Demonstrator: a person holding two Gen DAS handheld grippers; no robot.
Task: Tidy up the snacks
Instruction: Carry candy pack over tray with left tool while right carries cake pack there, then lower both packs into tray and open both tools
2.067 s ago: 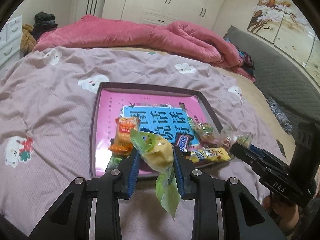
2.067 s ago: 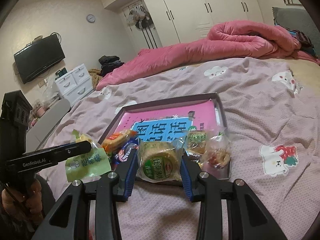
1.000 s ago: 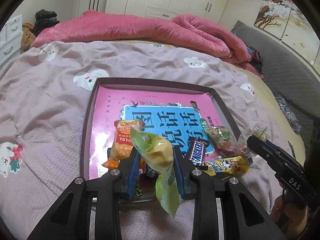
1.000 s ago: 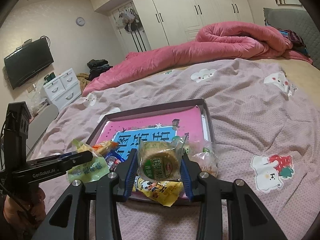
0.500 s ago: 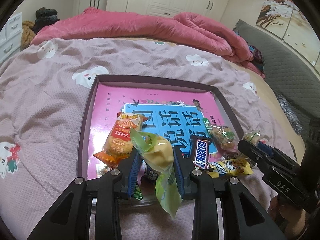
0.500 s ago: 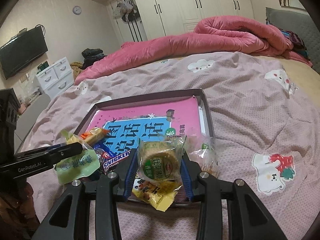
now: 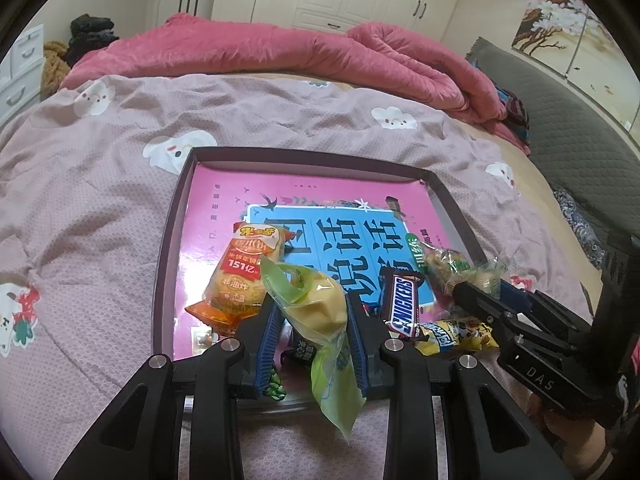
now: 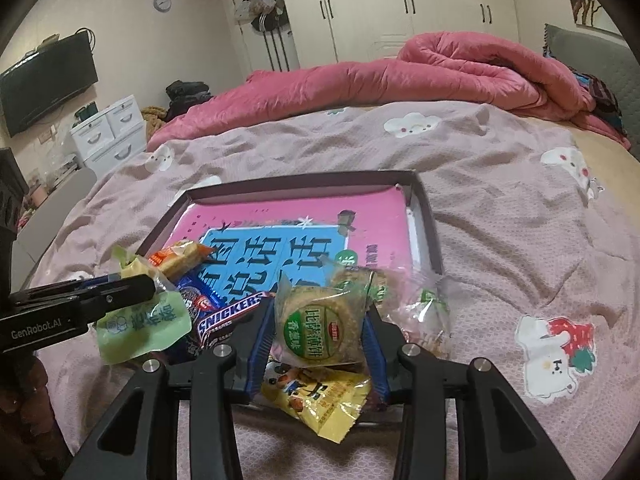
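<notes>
Bedroom, pink bedspread [image 7: 100,208] carrying the tray [image 7: 168,240]. Our left gripper [image 7: 310,320] clamps a yellow cake pouch [image 7: 316,304]; the right gripper [image 8: 318,332] clamps a round biscuit pack [image 8: 320,328]. We advise lowering both over the near rim, then releasing onto the tray's empty far half.

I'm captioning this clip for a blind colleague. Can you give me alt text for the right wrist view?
The right gripper holds a round green-labelled biscuit pack over the near end of a tray of snacks on a bed. At left, the left gripper holds a green packet.
</notes>
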